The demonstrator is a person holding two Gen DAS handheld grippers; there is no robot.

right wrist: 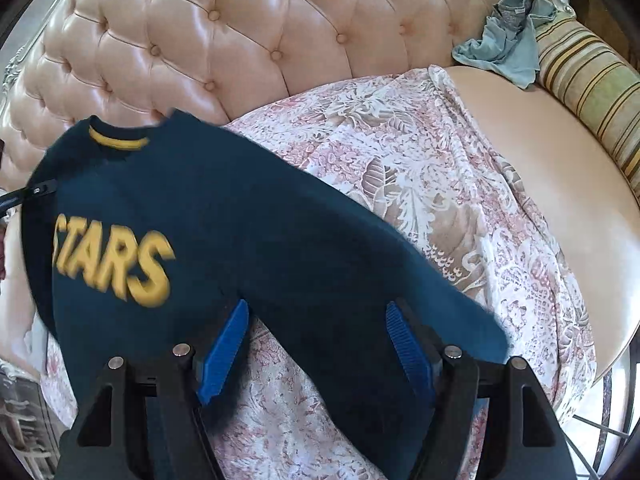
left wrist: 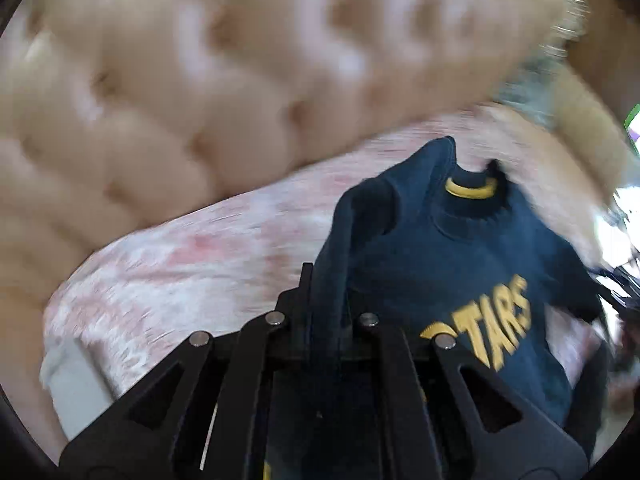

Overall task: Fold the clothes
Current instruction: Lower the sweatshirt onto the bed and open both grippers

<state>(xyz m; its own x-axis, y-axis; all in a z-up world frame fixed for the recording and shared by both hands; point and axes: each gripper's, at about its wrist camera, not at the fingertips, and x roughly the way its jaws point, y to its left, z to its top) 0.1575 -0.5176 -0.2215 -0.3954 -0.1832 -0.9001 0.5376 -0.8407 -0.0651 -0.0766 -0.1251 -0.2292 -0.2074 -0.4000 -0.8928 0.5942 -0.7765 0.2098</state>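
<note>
Navy sweater (right wrist: 248, 216) lifted over the floral sofa cover (right wrist: 460, 208). Left gripper (left wrist: 326, 300) clenched on its sleeve; right gripper (right wrist: 316, 344) fingers spread, released, other sleeve running diagonally between them.

a navy sweater (right wrist: 248, 232) with yellow "stars" lettering and yellow collar lining hangs lifted over the floral-covered sofa.

the navy sweatshirt (right wrist: 248, 240) reads "stars" in yellow letters across its chest.
</note>
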